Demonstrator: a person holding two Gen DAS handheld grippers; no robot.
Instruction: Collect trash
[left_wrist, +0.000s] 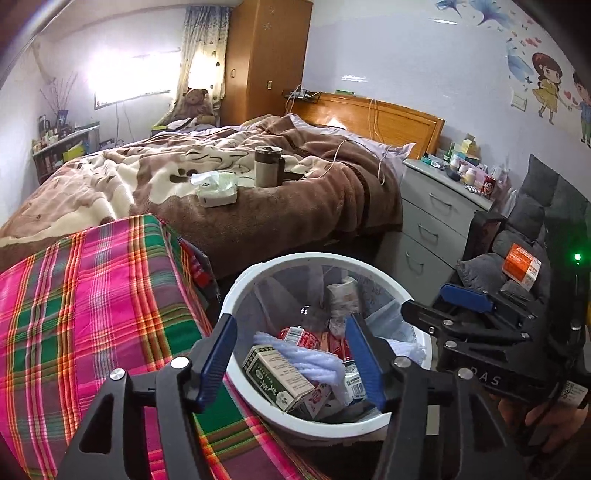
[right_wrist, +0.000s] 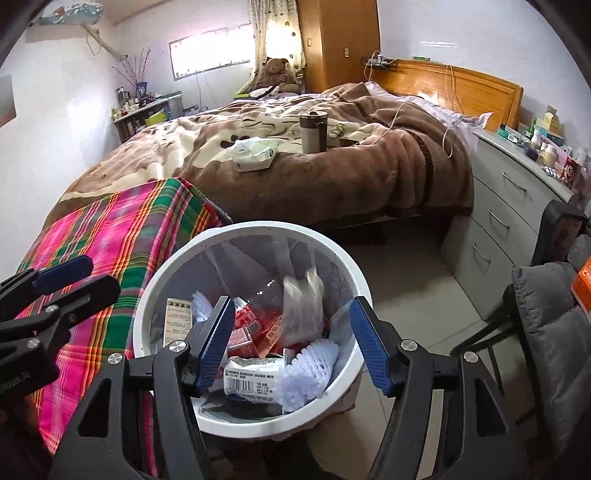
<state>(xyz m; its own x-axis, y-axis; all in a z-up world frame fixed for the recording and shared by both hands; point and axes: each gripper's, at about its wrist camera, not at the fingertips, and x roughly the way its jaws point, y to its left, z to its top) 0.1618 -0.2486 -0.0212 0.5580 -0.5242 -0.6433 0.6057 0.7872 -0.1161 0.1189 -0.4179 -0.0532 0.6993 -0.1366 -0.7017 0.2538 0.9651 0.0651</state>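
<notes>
A: Both claws hang over the white bin (right_wrist: 255, 236), low in the middle of each wrist view. The left claw (left_wrist: 291, 360) is spread open with nothing between its pads, and so is the right claw (right_wrist: 291, 343).

B: And the trash?

A: In the bin: a green box (left_wrist: 277, 376), white foam netting (right_wrist: 308, 369), a barcoded packet (right_wrist: 251, 382), red cartons (right_wrist: 245, 334).

B: What could go wrong, then?

A: The bin looks fairly full, I'd say. A claw dipping lower could snag the clear liner (right_wrist: 258, 266) or knock the rim and tip it. The two claws sit near each other, so they might bump.

B: Anything left out?

A: A crumpled tissue pack (left_wrist: 216, 188) lies on the bed (left_wrist: 295, 218), centre of frame, beside a mug (left_wrist: 267, 166). Reaching carelessly could topple that mug.
</notes>
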